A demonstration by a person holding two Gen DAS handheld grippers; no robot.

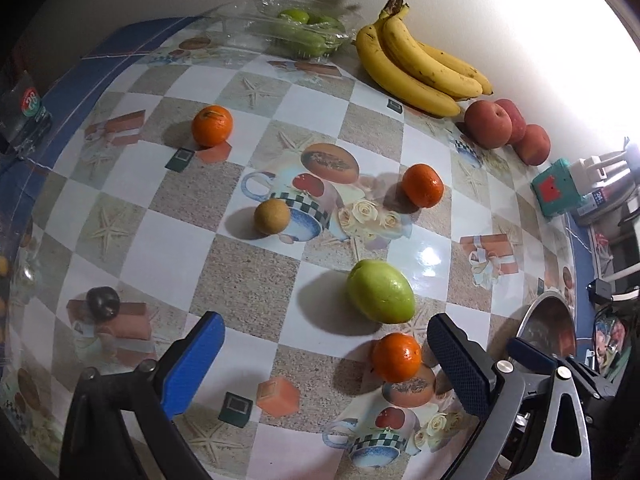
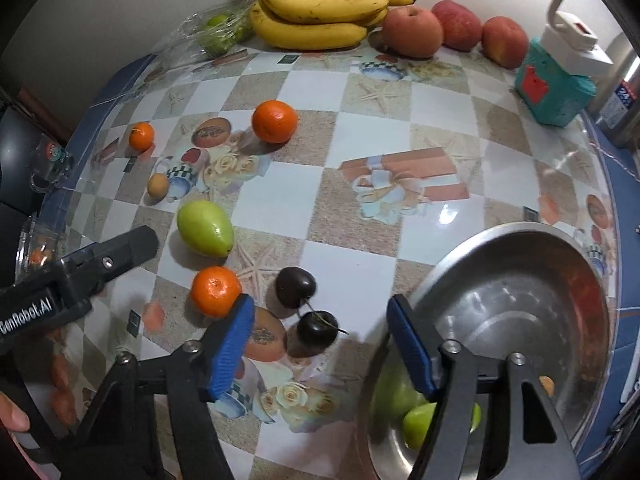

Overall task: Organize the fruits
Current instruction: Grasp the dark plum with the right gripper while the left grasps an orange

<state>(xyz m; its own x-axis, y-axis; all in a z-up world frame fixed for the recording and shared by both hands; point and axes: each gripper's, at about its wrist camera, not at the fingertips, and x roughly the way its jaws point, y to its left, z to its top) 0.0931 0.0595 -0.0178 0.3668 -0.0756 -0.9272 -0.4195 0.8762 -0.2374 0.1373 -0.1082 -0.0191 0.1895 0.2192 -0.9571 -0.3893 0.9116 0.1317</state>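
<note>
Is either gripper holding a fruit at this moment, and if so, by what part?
Nothing is held. The left gripper and right gripper are both open, with no fruit between their fingers.

The green fruit (image 2: pixel 416 420) inside the steel bowl (image 2: pixel 520 240) is partly hidden behind the right gripper's finger (image 2: pixel 412 348), the bowl is cut off by the lower picture edge, and the fruits in the plastic box (image 1: pixel 288 28) look blurred
</note>
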